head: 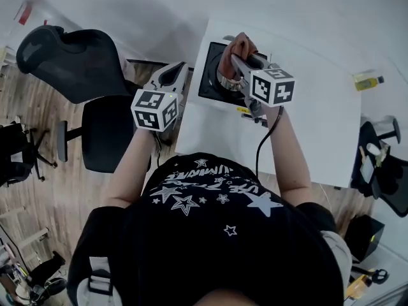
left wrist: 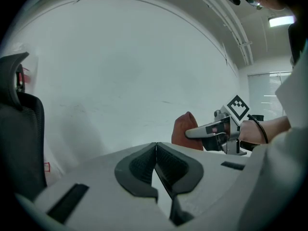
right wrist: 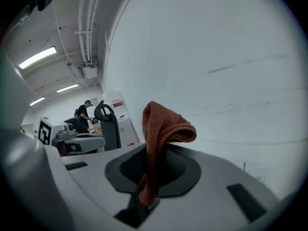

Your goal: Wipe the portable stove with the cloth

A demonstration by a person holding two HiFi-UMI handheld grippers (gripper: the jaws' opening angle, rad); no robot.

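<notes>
- Head view: the only print is the star graphic and lettering on the person's black shirt (head: 204, 190), and the lettering is not readable. Each gripper carries a marker cube (head: 273, 87) with black-and-white squares.
- The portable stove (head: 209, 81) sits by the far left corner of the white table (head: 306, 126).
- The right gripper (head: 237, 51) is over the stove with a rust-brown cloth (head: 242, 42) at its tip. I can't tell whether it touches the stove.
- The left gripper (head: 178, 70) is at the table's left edge, beside the stove. A black office chair (head: 76, 62) stands left of the table.
- Left gripper view: the jaws are fully together, pads touching, with nothing between them.
- Right gripper view: the jaws are clamped on the cloth. A fold stands up above the pads and a tail hangs below. Red labels behind are unreadable.
</notes>
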